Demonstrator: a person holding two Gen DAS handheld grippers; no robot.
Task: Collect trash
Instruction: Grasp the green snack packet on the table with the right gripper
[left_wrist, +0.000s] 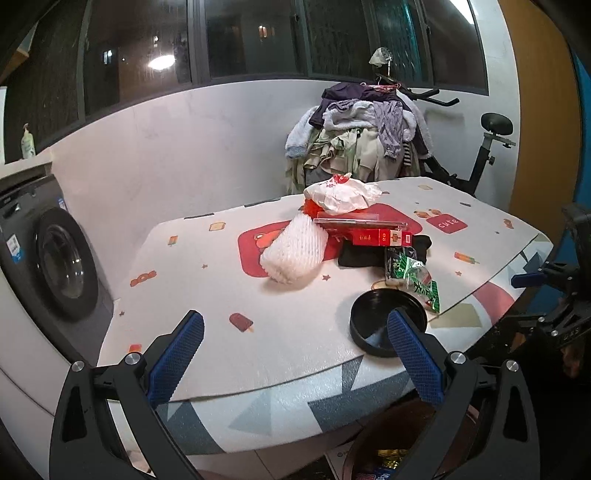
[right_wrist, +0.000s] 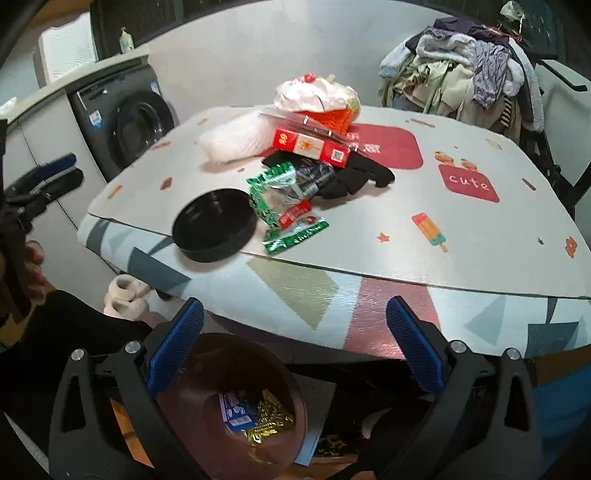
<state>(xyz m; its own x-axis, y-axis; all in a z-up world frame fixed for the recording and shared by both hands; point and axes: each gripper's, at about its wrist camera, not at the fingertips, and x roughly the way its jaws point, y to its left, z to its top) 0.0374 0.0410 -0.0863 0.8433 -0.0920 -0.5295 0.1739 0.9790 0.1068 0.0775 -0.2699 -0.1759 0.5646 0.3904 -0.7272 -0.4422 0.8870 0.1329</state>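
Trash lies in a heap on the patterned table mat (right_wrist: 480, 236): a white foam net (left_wrist: 293, 251), a red carton (right_wrist: 310, 146), a green snack wrapper (right_wrist: 284, 210), a crumpled white bag (right_wrist: 314, 92) over orange netting, a black cloth (right_wrist: 354, 177) and a shallow black round dish (right_wrist: 214, 225) near the front edge. My left gripper (left_wrist: 295, 354) hangs open over the table's near edge, its right finger in front of the dish. My right gripper (right_wrist: 295, 343) is open and empty, above a brown bin (right_wrist: 221, 362) on the floor that holds a blue packet and gold wrappers.
A washing machine (left_wrist: 55, 266) stands left of the table. Behind it, a pile of clothes (left_wrist: 362, 136) hangs on an exercise bike (left_wrist: 491, 147). Slippers (right_wrist: 125, 299) lie on the floor under the table's left corner. A person's hand shows at the left edge of the right wrist view.
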